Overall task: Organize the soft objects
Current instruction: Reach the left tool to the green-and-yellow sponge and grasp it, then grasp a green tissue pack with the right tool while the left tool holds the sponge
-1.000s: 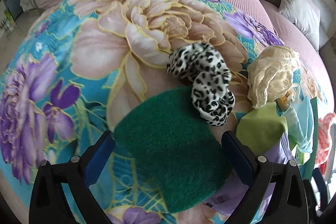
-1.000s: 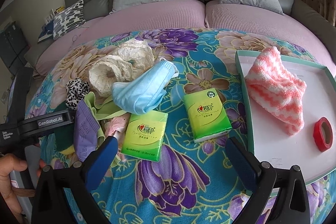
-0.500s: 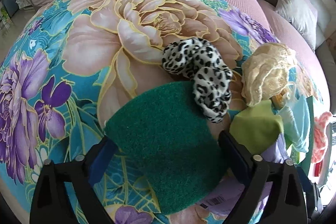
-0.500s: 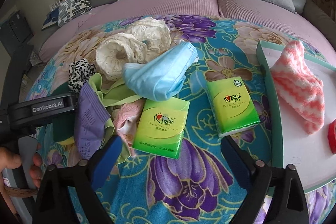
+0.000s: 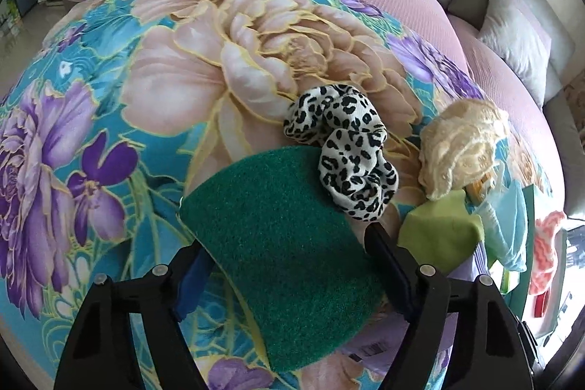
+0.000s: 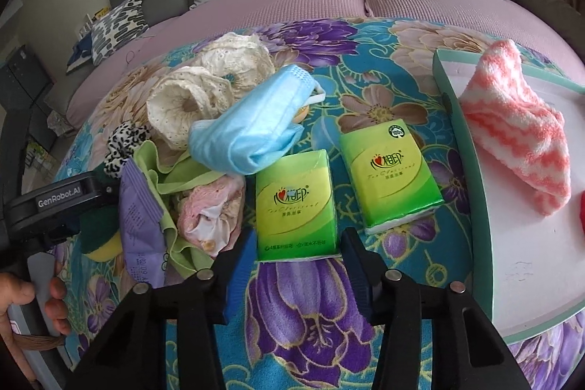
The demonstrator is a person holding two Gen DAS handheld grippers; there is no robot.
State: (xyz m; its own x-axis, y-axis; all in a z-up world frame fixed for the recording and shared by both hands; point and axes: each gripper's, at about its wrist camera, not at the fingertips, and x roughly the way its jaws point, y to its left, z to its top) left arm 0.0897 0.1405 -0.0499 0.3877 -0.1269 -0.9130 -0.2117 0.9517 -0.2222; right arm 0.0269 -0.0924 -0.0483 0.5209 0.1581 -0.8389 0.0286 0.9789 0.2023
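In the left wrist view a green scouring sponge lies on the floral cover between the fingers of my left gripper. The jaws are closing, the fingertips stand at the sponge's two edges, and it is not squeezed. A leopard-print scrunchie touches the sponge's far corner. In the right wrist view my right gripper is closing on the nearer green tissue pack. Both pads lie against its long sides at the near end. A second tissue pack lies just to the right.
Left of the held pack lies a heap: blue face mask, cream lace scrunchies, green cloth, pink scrunchie, purple packet. A teal-rimmed white tray at the right holds a pink-and-white fluffy cloth. Sofa cushions stand behind.
Both grippers' jaws have narrowed. The right one moved in over the nearer tissue pack and closed to its sides. The left one's fingers closed in to the sponge's edges.
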